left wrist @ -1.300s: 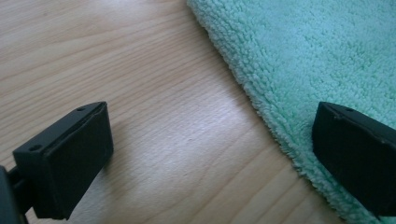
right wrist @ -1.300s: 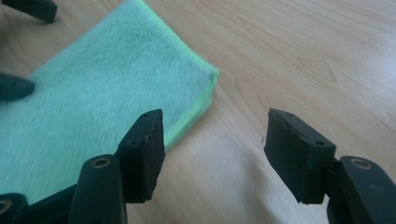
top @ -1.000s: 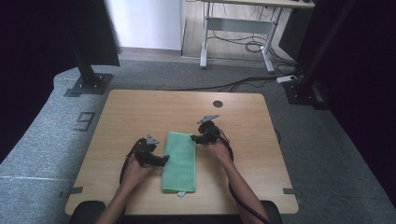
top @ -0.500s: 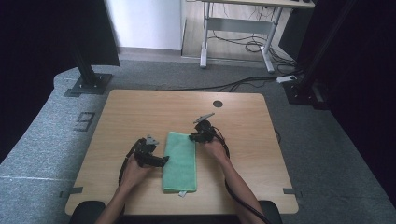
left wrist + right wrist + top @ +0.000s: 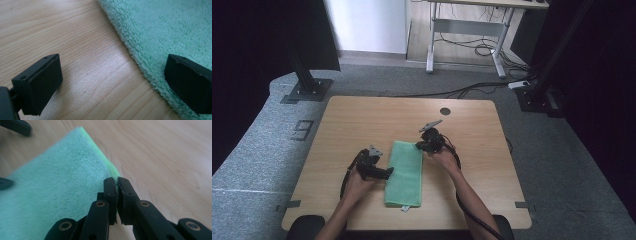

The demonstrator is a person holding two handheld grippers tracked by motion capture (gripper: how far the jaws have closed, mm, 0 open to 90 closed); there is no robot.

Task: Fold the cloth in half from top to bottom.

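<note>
Towel (image 5: 404, 172), folded green terry, lies mid-table (image 5: 362, 115): soft, light and limp, best pinched at an edge. Right gripper (image 5: 117, 185) has just clamped its far edge; left gripper (image 5: 112, 75) gapes astride the near edge.

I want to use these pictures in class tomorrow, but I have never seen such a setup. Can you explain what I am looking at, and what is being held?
No robot arm here: a person sits at a wooden table and holds a hand-operated gripper in each hand. The high view looks down from above. The other two come from cameras riding on the grippers, looking along their black jaws. A folded green towel lies on the table. The left gripper is open, one jaw over the wood, the other over the towel's edge. The right gripper has just been closing and now pinches the towel's edge near a corner.
</note>
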